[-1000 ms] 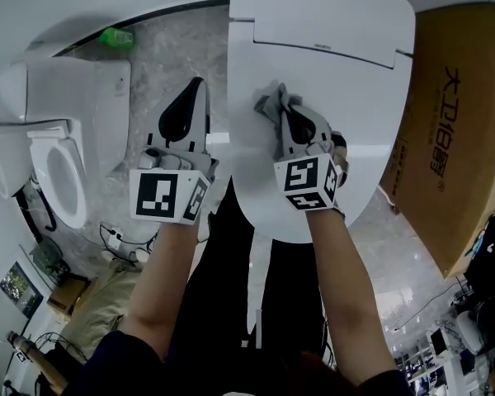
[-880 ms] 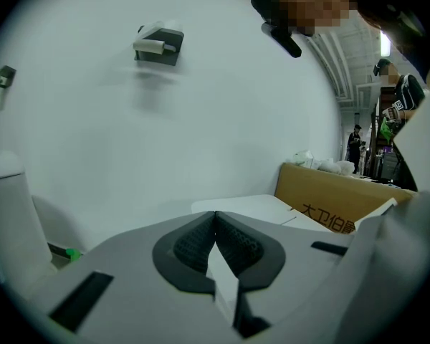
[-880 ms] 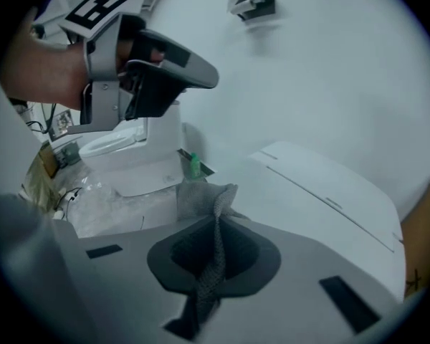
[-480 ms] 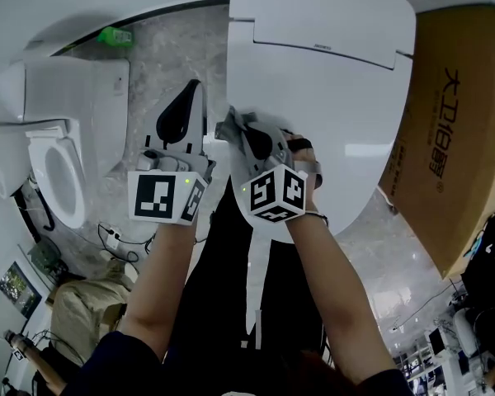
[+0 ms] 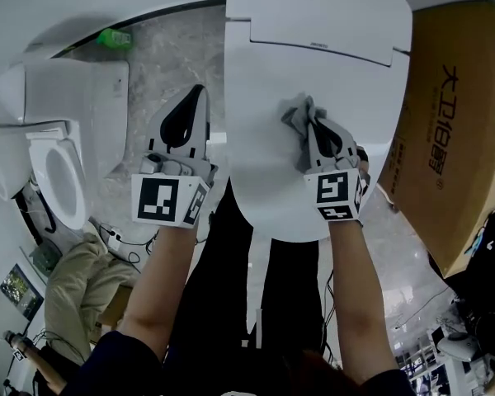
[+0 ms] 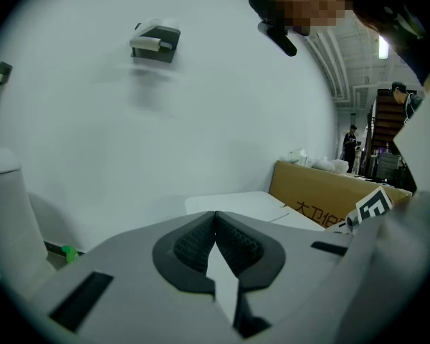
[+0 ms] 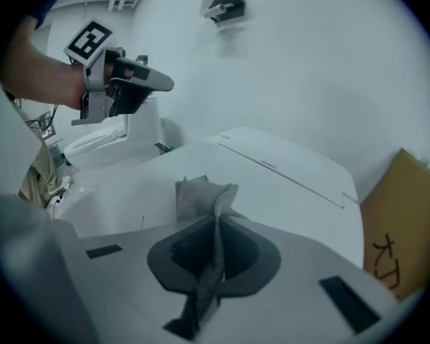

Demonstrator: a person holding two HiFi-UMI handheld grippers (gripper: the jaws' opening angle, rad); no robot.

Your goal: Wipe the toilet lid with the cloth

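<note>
Gripping the cloth (image 7: 201,196), the right gripper (image 7: 215,248) is holding its jaws closed on the grey fabric, which is running as a thin fold between the two pads and bunching up beyond the fingertips. In the head view, the right gripper (image 5: 313,129) is pointing forward over the toilet lid (image 5: 313,64), and the cloth (image 5: 297,115) is lying against the white lid surface near its middle, below the hinge line. The right gripper view is showing the toilet lid (image 7: 287,174) lowered and spreading out ahead of the bunched cloth.

The left gripper (image 5: 195,99) is hovering off the lid's left edge, above the grey stone floor (image 5: 165,56), well apart from the cloth. In the left gripper view, the left gripper (image 6: 215,224) is presenting its jaws closed, pad tips touching, with nothing between them. The right gripper view is also showing the left gripper (image 7: 129,84) raised in the air at the left, clear of the lid.

A cardboard box (image 5: 454,130) with printed characters is standing just beside the toilet on the right. A second toilet (image 5: 58,163), with its seat exposed, is standing at the left of the head view, and a small green object (image 5: 115,37) is lying on the floor by the wall behind it. A small wall fixture (image 6: 154,41) is showing high on the white wall in both gripper views.
</note>
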